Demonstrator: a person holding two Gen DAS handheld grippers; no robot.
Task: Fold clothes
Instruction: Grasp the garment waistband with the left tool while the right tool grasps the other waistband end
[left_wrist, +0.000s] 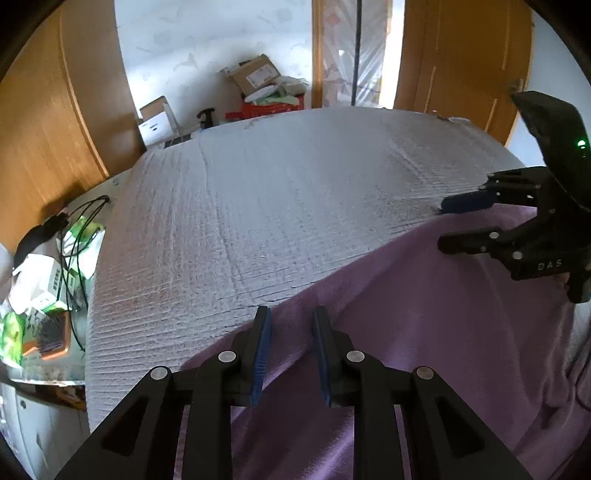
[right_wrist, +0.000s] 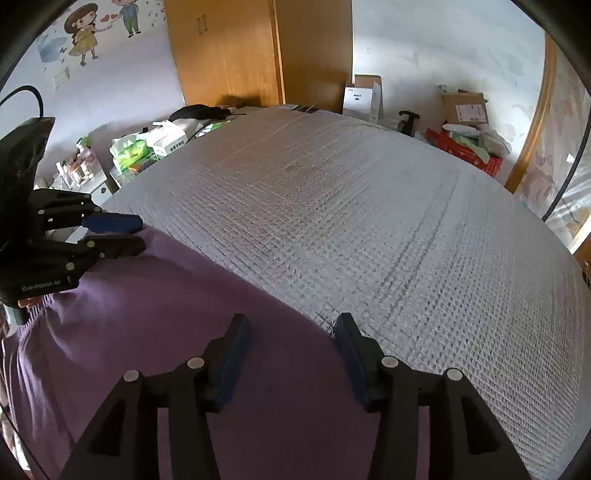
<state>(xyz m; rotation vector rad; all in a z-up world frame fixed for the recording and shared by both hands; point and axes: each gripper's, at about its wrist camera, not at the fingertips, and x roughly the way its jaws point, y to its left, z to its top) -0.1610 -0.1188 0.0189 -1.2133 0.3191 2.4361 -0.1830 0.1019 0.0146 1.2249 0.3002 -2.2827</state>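
Observation:
A purple garment (left_wrist: 443, 332) (right_wrist: 166, 332) lies spread on the near part of a grey quilted bed cover (left_wrist: 277, 203) (right_wrist: 351, 221). My left gripper (left_wrist: 291, 314) is open with a narrow gap, its tips over the garment's far edge and purple cloth showing between the fingers. In the right wrist view the left gripper (right_wrist: 142, 233) sits at the garment's left corner. My right gripper (right_wrist: 291, 321) is wide open, hovering over the garment's edge where it meets the cover. From the left wrist view the right gripper (left_wrist: 441, 225) stands open at the garment's far right corner.
A cluttered side table (left_wrist: 48, 295) with packets and cables stands left of the bed. Cardboard boxes (left_wrist: 255, 74) (right_wrist: 465, 107) and a red box (right_wrist: 461, 147) sit on the floor beyond the bed. A wooden wardrobe (right_wrist: 229, 51) and a door (left_wrist: 461, 62) line the walls.

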